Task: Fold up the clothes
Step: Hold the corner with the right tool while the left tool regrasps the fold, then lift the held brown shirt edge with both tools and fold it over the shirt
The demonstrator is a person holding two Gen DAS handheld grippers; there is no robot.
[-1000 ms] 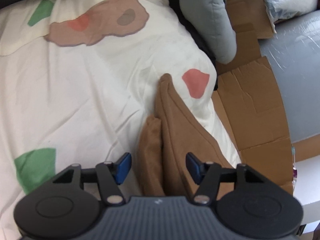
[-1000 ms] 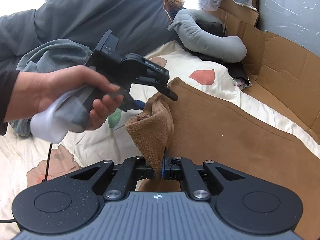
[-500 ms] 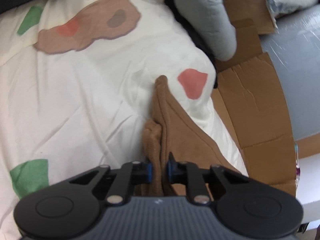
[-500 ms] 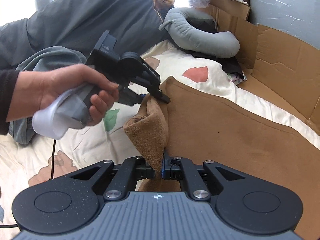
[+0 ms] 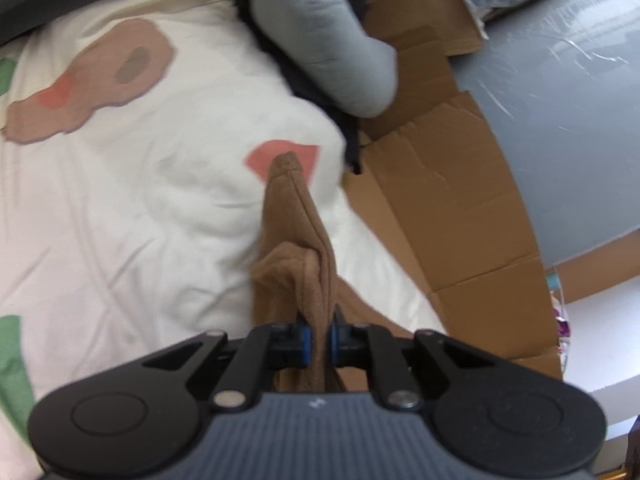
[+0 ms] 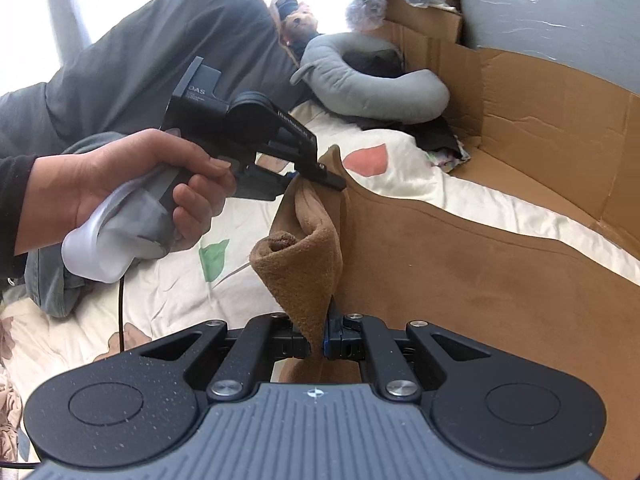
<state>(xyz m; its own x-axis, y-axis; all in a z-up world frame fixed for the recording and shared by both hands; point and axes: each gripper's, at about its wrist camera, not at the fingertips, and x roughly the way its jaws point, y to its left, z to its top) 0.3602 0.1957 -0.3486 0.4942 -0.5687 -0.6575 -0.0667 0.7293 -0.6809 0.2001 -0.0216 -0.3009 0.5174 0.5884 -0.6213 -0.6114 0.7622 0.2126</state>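
A brown fleece garment (image 6: pixel 460 280) lies spread over the bed, its near edge lifted between both grippers. My right gripper (image 6: pixel 318 346) is shut on a rolled fold of the brown garment at the bottom of the right wrist view. My left gripper (image 5: pixel 317 338) is shut on another bunched edge of the garment (image 5: pixel 296 240), which runs away to a pointed corner. In the right wrist view a hand holds the left gripper (image 6: pixel 316 172) above and beyond mine, pinching the same raised edge.
The bed has a cream duvet (image 5: pixel 120 208) with coloured patches. A grey neck pillow (image 6: pixel 372 80) and a teddy bear (image 6: pixel 298 20) lie at the head. Cardboard sheets (image 6: pixel 540 128) line the right side against a grey wall (image 5: pixel 560 120). A dark grey pillow (image 6: pixel 160 52) is at left.
My left gripper went from open around the garment's edge to shut on it, then rose and moved forward with it. The right gripper stayed shut on its fold.
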